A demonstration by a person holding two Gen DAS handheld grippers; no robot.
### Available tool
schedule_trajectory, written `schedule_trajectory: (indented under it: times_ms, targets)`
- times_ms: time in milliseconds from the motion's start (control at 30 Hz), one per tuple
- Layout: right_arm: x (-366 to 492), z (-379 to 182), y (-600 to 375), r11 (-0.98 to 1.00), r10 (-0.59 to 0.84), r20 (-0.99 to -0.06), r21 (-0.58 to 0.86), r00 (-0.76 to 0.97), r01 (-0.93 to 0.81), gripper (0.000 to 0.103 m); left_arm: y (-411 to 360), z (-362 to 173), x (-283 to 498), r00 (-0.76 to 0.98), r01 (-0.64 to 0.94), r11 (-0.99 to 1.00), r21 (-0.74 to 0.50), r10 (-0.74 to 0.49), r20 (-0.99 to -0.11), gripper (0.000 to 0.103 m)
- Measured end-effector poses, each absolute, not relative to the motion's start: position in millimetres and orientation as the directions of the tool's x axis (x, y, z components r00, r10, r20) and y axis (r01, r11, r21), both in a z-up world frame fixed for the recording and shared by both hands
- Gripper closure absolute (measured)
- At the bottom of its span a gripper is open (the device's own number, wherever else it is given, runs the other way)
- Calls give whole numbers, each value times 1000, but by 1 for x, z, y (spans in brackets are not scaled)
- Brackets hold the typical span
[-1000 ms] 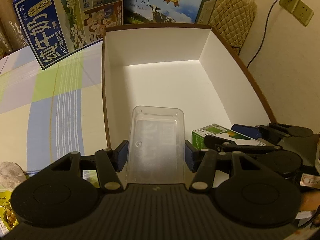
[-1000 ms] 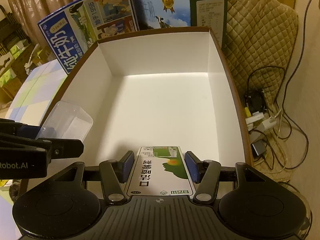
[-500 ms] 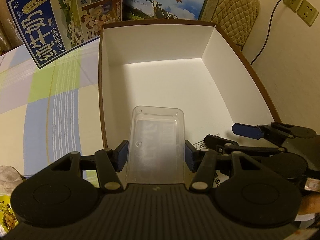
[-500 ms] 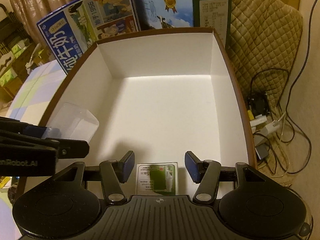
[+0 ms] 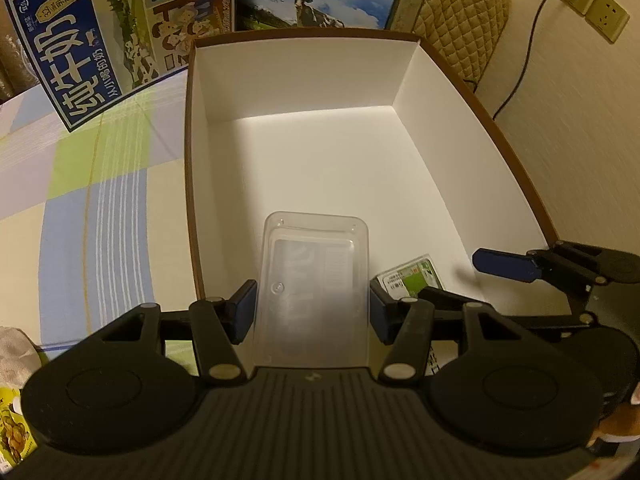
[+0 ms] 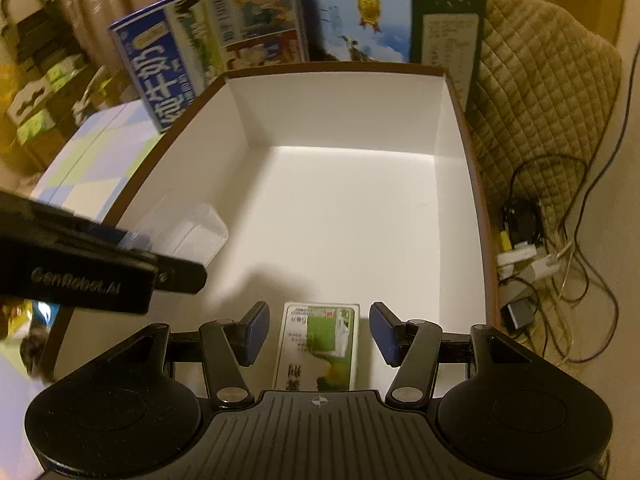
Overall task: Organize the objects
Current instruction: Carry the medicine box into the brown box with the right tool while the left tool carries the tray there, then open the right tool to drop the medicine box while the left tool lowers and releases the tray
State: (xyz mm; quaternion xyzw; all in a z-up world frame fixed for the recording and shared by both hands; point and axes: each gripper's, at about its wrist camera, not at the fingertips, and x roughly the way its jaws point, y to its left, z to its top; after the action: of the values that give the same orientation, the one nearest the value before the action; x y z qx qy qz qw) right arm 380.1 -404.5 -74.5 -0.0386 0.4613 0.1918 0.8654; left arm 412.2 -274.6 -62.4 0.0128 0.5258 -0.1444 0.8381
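Right hand-held gripper (image 6: 318, 334) has let go, jaws spread; green carton (image 6: 318, 346) now lies between them in the box (image 6: 340, 216). Left hand-held gripper (image 5: 312, 308) still grips the clear tray (image 5: 314, 280).

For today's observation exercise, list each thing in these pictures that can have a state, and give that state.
Left claw: shut on the clear plastic container.
Right claw: open, holding nothing.
Green-and-white carton: lying flat on the box floor, free of the claw.
White box: open-topped, holds only the carton.
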Motion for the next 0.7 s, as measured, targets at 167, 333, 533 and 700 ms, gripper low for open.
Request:
schedule_trajectory:
  times_ms: [167,333,533,700]
  targets:
    - [367,-61,-410,927,275,-807,79,522,-367,50,-280,-66,406,388,271,954,-129,-231,-892,51]
    - [362,-51,-423,946,222,-808,44,545,-321,50,-289,-70,402,375,294,949,-117,-227,-899,51]
    - [358,-47,-437,955,229,-798,74,558,-286,50,-301,-75,399,372,324,942,-81,-206,-905,43]
    - [353,-44,-442,958,241,-794,101,558,-270,50,-306,-77,395,378,334,941,-54,-186,-907,33]
